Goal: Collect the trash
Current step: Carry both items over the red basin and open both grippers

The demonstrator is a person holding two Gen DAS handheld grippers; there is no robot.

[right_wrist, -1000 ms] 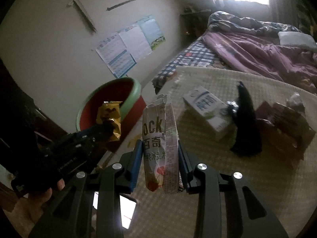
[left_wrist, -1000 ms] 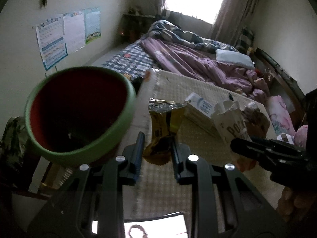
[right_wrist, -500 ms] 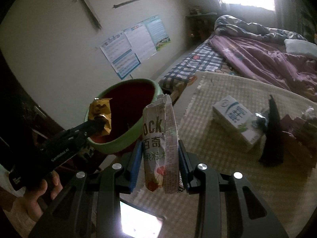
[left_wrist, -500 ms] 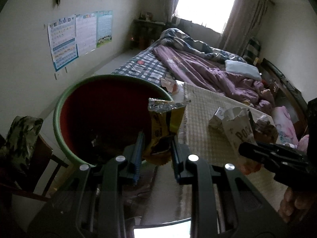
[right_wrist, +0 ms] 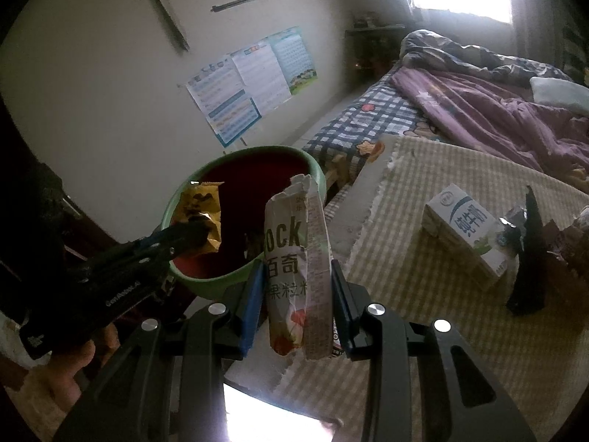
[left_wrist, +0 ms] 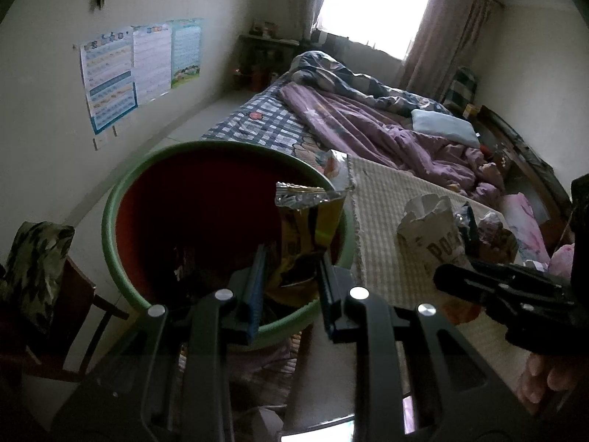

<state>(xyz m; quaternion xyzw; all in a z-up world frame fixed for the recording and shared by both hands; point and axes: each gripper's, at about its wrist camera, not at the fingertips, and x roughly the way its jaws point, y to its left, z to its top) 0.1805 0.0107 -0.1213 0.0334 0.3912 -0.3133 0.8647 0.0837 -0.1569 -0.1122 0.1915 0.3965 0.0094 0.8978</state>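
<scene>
Left gripper (left_wrist: pixel 291 276) clamps yellow wrapper (left_wrist: pixel 307 235) over red bin (left_wrist: pixel 206 217), right gripper (right_wrist: pixel 298 291) pinches white Pocky box (right_wrist: pixel 298 269) beside it; only right wrist view shows milk carton (right_wrist: pixel 464 232) on mat (right_wrist: pixel 423 316).

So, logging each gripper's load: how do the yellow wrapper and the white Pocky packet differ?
The yellow wrapper is crumpled with a foil lining; the white Pocky packet is taller, paler and printed. The left gripper holds the wrapper over the bin; the right gripper holds the packet beside it. Both are torn open and upright.
</scene>
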